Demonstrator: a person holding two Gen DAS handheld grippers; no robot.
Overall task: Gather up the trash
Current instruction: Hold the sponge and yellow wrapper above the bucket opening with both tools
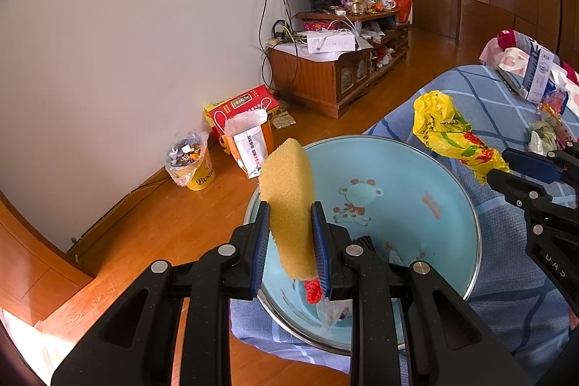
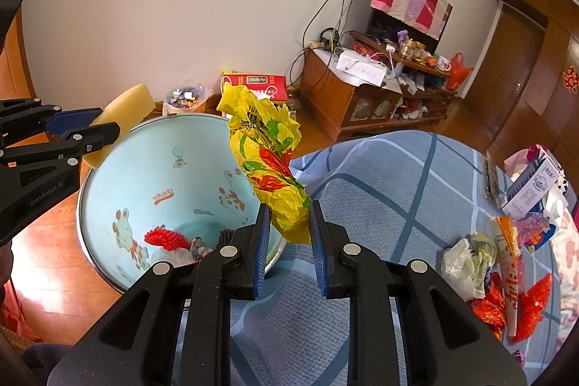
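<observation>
Left tongs (image 1: 291, 241) pinch sponge (image 1: 287, 205) (right tongs (image 2: 289, 241): yellow bag (image 2: 267, 165)).

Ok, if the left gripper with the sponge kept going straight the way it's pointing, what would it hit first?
Probably the inside of the blue basin: the left gripper, shut on the sponge, tilts down over the near rim. Depth is hard to judge, so it might just pass over the far rim.

A table (image 2: 380, 169) draped in a blue checked cloth. At its near edge sits a pale blue basin (image 2: 108, 169) with cartoon animals — farther along the cloth lies a heap of wrappers (image 2: 506, 277), plastic bags and a carton (image 2: 532, 190).
</observation>
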